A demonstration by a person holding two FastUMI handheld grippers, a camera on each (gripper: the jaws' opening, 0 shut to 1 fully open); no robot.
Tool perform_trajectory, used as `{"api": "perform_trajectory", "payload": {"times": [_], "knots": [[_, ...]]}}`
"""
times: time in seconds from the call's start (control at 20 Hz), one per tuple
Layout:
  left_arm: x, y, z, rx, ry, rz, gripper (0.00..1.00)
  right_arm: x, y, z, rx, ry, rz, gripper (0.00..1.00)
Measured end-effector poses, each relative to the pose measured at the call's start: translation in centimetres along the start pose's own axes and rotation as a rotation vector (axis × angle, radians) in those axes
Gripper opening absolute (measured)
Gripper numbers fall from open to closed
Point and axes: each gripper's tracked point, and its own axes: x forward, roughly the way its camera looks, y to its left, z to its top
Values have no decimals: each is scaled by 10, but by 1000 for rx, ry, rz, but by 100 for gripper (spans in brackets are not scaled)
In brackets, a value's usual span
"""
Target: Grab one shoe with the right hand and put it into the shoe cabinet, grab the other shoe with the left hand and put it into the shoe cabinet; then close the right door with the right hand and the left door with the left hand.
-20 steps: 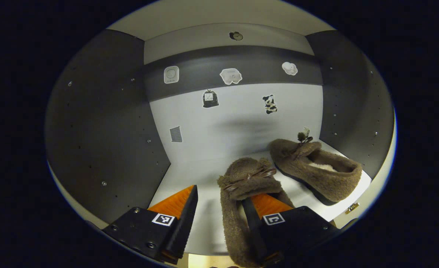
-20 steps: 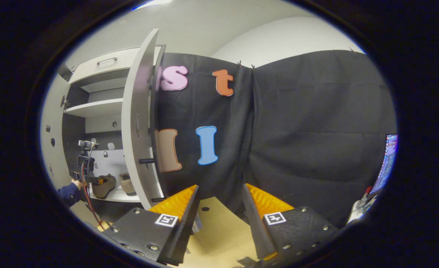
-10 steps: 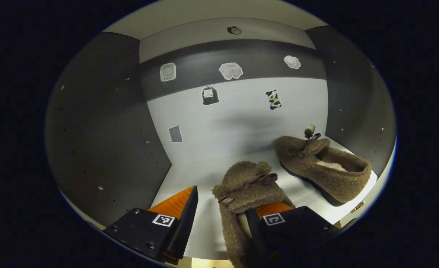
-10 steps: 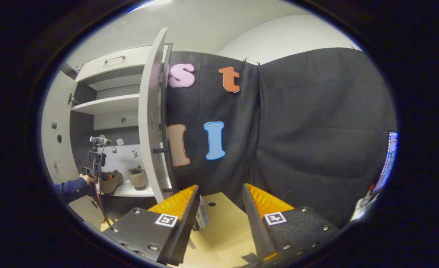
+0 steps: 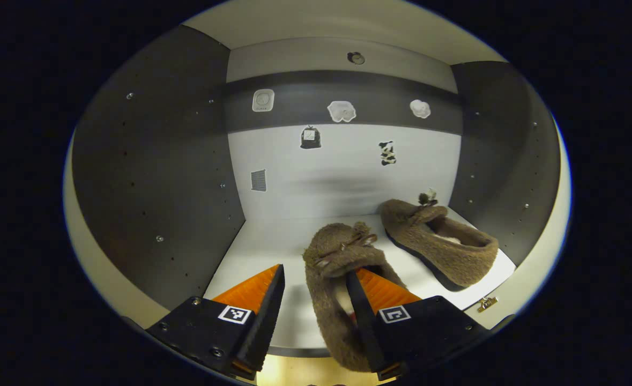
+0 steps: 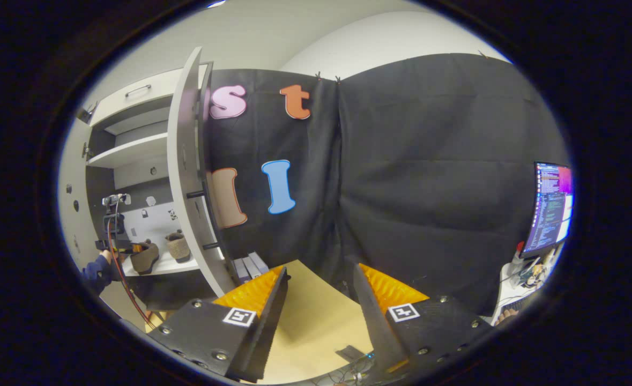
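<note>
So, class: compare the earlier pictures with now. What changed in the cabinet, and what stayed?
The left gripper has drawn back slightly from the near shoe, open, one finger inside its opening. Both shoes stayed on the shelf; the far shoe is unmoved. The right gripper stays open and empty.

left gripper view: rides on my left gripper (image 5: pixel 311 271), close, looks straight into the shoe cabinet (image 5: pixel 149 177) at its back wall | right gripper view: on my right gripper (image 6: pixel 318 276), farther back, faces the black cloth wall (image 6: pixel 428 171) | both see: cabinet shelf with two shoes (image 6: pixel 157 252)
</note>
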Motion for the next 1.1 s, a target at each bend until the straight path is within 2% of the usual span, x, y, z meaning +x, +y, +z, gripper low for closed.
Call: {"api": "perform_trajectory", "payload": {"times": [0.15, 0.3, 0.65, 0.8, 1.1], "knots": [[-32, -9, 1, 23, -46, -33, 73, -2, 6, 1, -18, -9, 31, 75], [-63, -21, 2, 40, -97, -76, 71, 2, 29, -2, -36, -5, 67, 75], [-114, -28, -16, 26, -146, -116, 72, 3, 49, -14, -41, 21, 123, 75], [-111, -32, -29, 35, -132, -132, 72, 4, 52, -16, -36, 22, 134, 75], [-88, -27, -38, 47, -88, -114, 72, 1, 41, -13, -41, 10, 118, 75]]}}
